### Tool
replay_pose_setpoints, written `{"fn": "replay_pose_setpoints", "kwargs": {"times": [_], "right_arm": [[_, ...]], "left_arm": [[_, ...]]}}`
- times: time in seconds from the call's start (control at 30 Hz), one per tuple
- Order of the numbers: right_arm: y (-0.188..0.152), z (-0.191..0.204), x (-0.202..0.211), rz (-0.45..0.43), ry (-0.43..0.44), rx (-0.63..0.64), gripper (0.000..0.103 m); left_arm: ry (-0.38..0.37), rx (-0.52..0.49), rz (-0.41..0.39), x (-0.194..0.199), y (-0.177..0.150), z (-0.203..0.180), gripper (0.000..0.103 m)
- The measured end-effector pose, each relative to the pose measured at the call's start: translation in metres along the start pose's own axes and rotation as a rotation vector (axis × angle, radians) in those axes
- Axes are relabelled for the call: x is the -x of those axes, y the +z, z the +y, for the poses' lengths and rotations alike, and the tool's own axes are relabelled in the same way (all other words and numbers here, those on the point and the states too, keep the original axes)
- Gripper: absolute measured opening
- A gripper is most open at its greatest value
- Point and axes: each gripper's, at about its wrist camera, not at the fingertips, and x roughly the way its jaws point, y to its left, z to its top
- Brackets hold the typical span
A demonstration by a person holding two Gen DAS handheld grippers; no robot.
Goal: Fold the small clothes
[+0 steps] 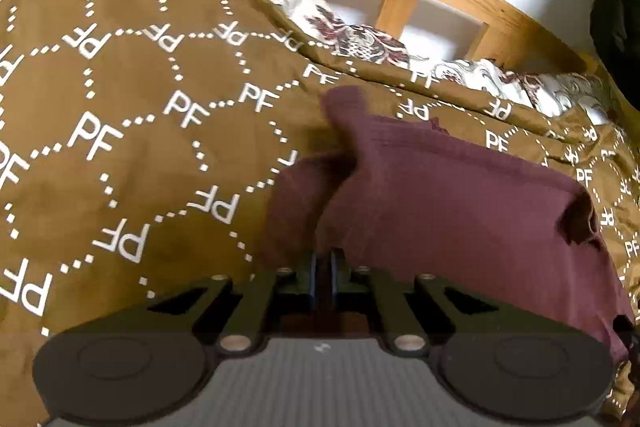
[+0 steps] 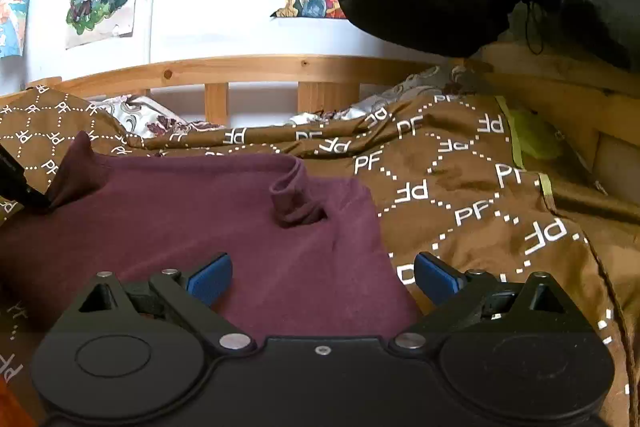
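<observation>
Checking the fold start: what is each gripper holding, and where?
Left gripper pinches the maroon garment at its edge; right gripper holds nothing.

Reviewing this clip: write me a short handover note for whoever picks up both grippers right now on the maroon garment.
Left gripper: shut on a pinch of the maroon garment at its left edge, cloth tented up there.
Right gripper: open, empty, over the garment's near right edge, one pad above cloth, the other above the brown bedspread.
Garment: spread on the bedspread, a small bunched ridge mid-cloth.
Done: left grip taken. No finished fold visible.
Left: probably grip the right side, then fold over and smooth.
</observation>
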Motion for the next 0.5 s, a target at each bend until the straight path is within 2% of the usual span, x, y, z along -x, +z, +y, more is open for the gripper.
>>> {"fn": "replay_pose_setpoints", "kwargs": {"times": [0.1, 0.13, 0.2, 0.27, 0.4, 0.5], "right_arm": [[0.000, -0.002, -0.002, 0.006, 0.000, -0.006, 0.098], [-0.001, -0.002, -0.002, 0.007, -0.001, -0.004, 0.098], [-0.001, -0.002, -0.003, 0.009, -0.003, -0.001, 0.098], [-0.002, -0.002, -0.003, 0.004, -0.010, 0.006, 0.098], [0.002, -0.003, -0.006, -0.032, -0.058, 0.051, 0.098], [0.014, -0.003, -0.021, -0.013, -0.083, 0.106, 0.098]], "left_arm": [[0.016, -0.045, 0.010, -0.004, -0.001, -0.008, 0.011], [0.026, -0.049, 0.012, -0.005, -0.002, -0.009, 0.016], [0.036, -0.049, 0.010, -0.005, -0.004, -0.010, 0.031], [0.029, -0.054, 0.002, -0.003, -0.005, -0.009, 0.050], [0.019, -0.108, -0.023, 0.003, -0.007, -0.013, 0.069], [0.043, -0.163, -0.069, 0.010, -0.010, -0.015, 0.089]]}}
